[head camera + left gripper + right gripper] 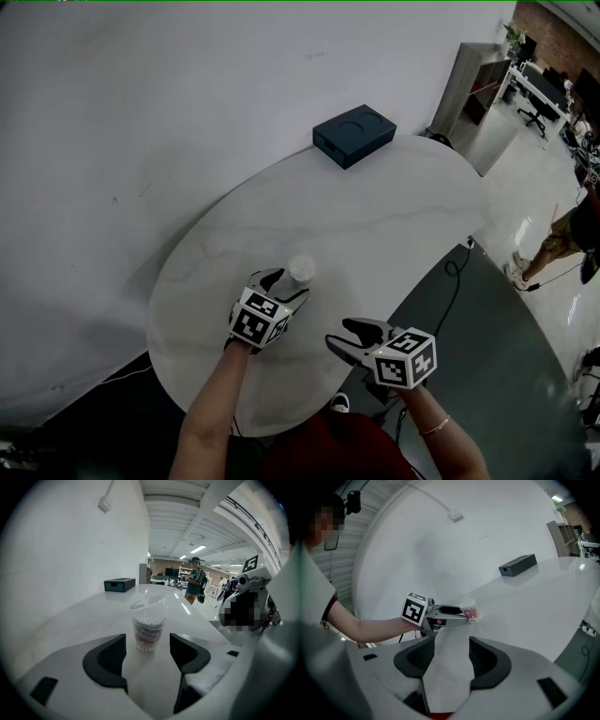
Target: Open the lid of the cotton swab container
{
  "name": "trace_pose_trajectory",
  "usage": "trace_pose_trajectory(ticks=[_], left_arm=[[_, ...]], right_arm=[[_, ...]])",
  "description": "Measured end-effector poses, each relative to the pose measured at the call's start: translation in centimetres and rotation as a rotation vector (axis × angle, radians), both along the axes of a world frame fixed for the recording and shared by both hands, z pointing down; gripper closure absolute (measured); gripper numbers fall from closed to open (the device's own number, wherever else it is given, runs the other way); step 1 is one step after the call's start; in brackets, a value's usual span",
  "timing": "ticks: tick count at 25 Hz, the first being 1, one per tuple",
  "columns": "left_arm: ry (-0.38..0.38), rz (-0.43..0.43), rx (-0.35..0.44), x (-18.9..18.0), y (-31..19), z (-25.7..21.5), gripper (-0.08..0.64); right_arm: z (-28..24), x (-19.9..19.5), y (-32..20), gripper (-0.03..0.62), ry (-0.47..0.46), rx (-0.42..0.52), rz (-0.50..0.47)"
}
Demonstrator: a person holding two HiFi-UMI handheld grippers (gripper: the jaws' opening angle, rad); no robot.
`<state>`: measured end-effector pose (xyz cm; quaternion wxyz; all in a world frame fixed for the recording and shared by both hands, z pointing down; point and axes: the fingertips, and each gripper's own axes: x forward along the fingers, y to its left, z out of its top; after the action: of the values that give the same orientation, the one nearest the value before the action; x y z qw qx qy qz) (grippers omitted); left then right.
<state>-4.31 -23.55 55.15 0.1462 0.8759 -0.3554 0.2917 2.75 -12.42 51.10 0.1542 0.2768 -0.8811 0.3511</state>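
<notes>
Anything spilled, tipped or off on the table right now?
Nothing stands out. The clear plastic cotton swab container stands upright on the white table, no swabs spilled; the dark blue box sits flat near the far edge.

White wall (187, 94), white oval table (394, 216), pale glossy floor (530, 202), distant desks (544, 89)

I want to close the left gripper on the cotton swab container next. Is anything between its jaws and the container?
Nothing visible. The cotton swab container stands upright at the mouth of the open left gripper, with only bare table before it. The dark box sits far behind.
</notes>
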Motion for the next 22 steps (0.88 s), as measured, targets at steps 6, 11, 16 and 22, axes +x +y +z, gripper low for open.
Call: trace_pose_trajectory(ticks=[6,11,16,22], left_arm=[[0.003,-0.055,-0.005,-0.8,2.0,-0.6,0.288],[0.017,-0.111,-0.001,-1.1,4.4,-1.3,0.290],[0.040,-0.189,0.003,-1.7,6.7,-2.2,0.312],[0.043,-0.266,0.017,-2.4,9.1,-3.3,0.351]], right_arm=[[-0.2,0.3,0.2,0.350,0.022,0.037,0.017],[-0.6,0.6,0.4,0.350,0.031,0.075,0.034],[-1.4,1.2,0.6,0.368,0.039,0.125,0.068],[-2.6,1.4,0.9,0.433,0.037,0.176,0.088]])
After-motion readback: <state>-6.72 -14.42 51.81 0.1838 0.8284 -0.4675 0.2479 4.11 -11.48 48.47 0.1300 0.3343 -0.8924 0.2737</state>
